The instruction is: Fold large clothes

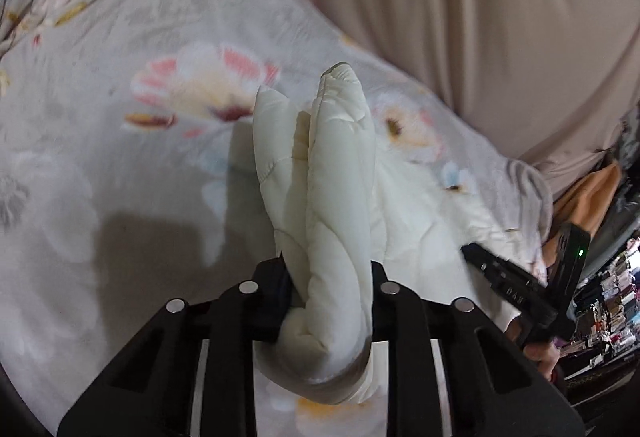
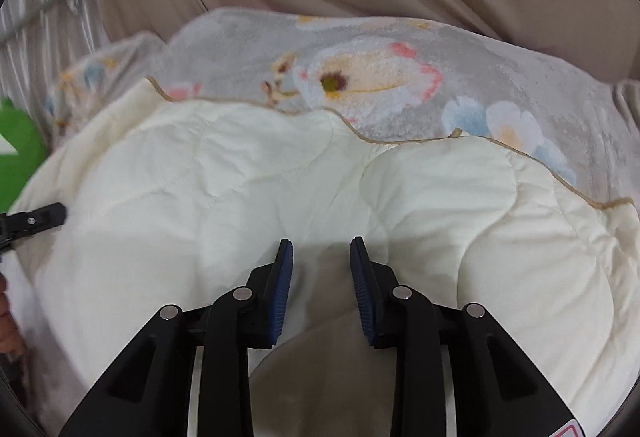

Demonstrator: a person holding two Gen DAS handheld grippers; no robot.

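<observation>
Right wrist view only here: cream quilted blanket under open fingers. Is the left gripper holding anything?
Observer: Yes. The left gripper is clamped on a bunched fold of the cream quilted blanket.
Operator: Fold lying flat?
Observer: No, it stands up from between the fingers above the grey floral bedcover.
Operator: Can you see the right gripper from there?
Observer: Yes, the right gripper sits at the blanket's right side, nothing in it.

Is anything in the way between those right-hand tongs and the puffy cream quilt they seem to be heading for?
Nothing visible. The right tongs hang open just over the cream quilt, with only bare quilt and their own shadow between the blue pads. The left tongs are off to the side, already shut on a bunched fold of it.
</observation>
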